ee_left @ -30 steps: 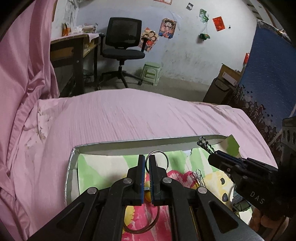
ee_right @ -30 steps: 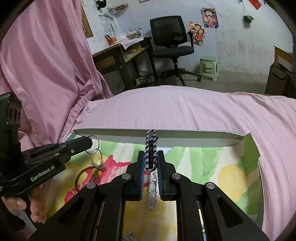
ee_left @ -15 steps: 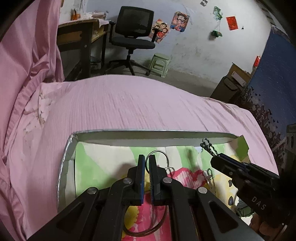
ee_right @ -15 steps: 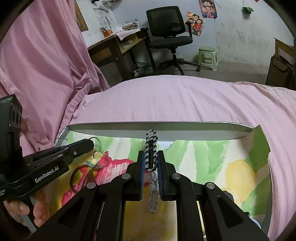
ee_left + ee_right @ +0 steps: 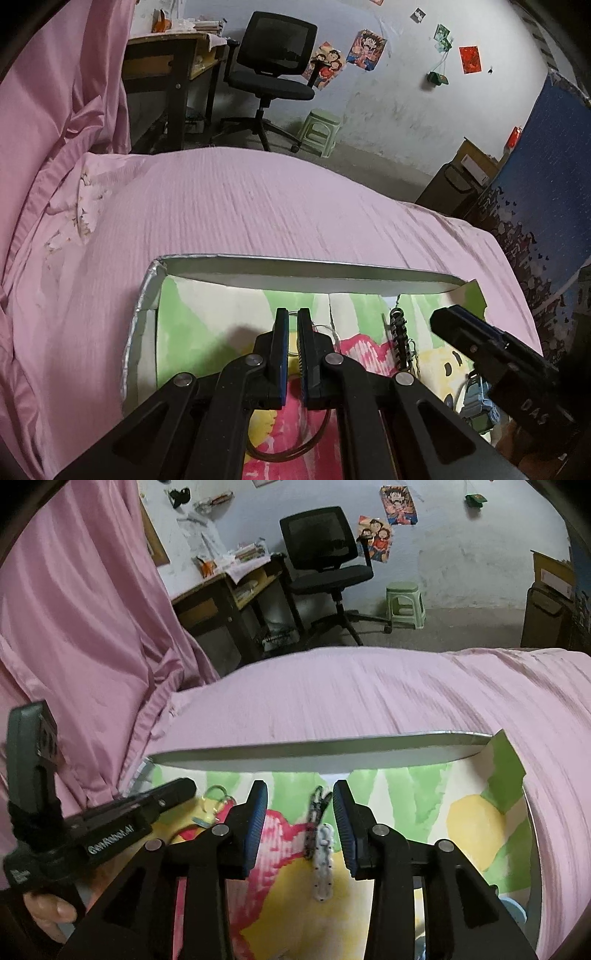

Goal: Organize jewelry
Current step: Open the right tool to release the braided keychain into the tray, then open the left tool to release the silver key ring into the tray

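Jewelry over the box (image 5: 332,751): one chain free, one ring held.

The right gripper (image 5: 299,818) is spread wide above the beaded chain (image 5: 320,843) lying mid-box; the left gripper (image 5: 292,349) is nearly closed, apparently pinching a wire ring (image 5: 325,330).

A black office chair (image 5: 273,70) beside a wooden desk (image 5: 166,55), green stool (image 5: 321,131) nearby.

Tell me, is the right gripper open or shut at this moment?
Open. The right gripper has its jaws wide apart, and the black-and-white bracelet lies loose between them on the tray's colourful lining.
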### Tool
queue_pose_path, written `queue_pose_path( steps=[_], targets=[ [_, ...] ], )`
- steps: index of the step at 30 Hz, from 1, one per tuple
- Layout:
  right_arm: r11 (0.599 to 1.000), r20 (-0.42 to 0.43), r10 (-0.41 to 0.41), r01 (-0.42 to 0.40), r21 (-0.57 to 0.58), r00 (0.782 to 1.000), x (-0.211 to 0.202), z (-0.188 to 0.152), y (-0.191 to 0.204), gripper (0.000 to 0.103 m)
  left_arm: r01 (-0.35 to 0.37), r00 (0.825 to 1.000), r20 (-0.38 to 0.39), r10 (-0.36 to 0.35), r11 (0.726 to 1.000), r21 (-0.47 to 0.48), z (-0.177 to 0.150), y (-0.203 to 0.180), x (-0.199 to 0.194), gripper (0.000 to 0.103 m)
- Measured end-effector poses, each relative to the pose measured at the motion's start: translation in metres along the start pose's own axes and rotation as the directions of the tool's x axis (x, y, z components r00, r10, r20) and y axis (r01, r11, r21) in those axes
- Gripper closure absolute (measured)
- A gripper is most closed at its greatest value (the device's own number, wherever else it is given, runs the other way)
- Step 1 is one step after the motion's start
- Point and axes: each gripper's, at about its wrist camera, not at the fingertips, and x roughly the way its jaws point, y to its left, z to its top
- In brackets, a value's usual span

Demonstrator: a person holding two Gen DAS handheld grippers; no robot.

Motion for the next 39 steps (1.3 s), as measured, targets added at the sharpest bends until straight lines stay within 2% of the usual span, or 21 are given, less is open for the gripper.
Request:
queue_pose_path(
  steps=[2, 4, 5, 13, 18, 26, 32, 39],
  targets=[
    [1.000, 0.019, 0.009, -0.009, 0.011, 1.000, -0.007, 0.002, 0.003, 0.068, 0.002, 1.000, 0.005, -0.002, 1.000, -0.003, 0.000, 0.000, -0.003, 0.098],
    [1.000, 0.037, 0.008, -0.009, 0.022, 0.999, -0.014, 0.003, 0.007, 0.058, 0.002, 1.000, 0.010, -0.002, 1.000, -0.013, 0.001, 0.002, -0.005, 0.098],
    [1.000, 0.040, 0.004, -0.005, 0.025, 0.999, -0.015, 0.003, 0.008, 0.057, 0.002, 1.000, 0.013, -0.002, 1.000, -0.021, 0.001, 0.003, -0.007, 0.098],
    [0.999, 0.080, 0.014, -0.018, 0.050, 0.997, -0.020, -0.003, 0.020, 0.057, -0.015, 0.999, 0.039, 0.016, 0.999, -0.033, 0.003, 0.016, -0.021, 0.098],
    [0.999, 0.065, -0.003, 0.001, 0.038, 0.998, -0.015, -0.006, 0.025, 0.054, -0.018, 0.998, 0.055, 0.021, 0.998, -0.058, 0.002, 0.028, -0.030, 0.098],
    [0.995, 0.064, -0.087, 0.090, -0.040, 0.994, -0.010, -0.009, 0.037, 0.049, -0.016, 0.996, 0.085, 0.023, 0.997, -0.073, -0.002, 0.040, -0.044, 0.098],
    [0.977, 0.123, -0.164, 0.178, -0.119, 0.979, -0.021, -0.005, 0.046, 0.046, -0.030, 0.995, 0.097, 0.037, 0.997, -0.076, -0.007, 0.048, -0.054, 0.098],
    [0.976, 0.199, -0.128, 0.159, -0.151, 0.972, -0.051, -0.001, 0.051, 0.046, -0.046, 0.992, 0.110, 0.054, 0.996, -0.076, -0.014, 0.052, -0.067, 0.098]
  ],
)
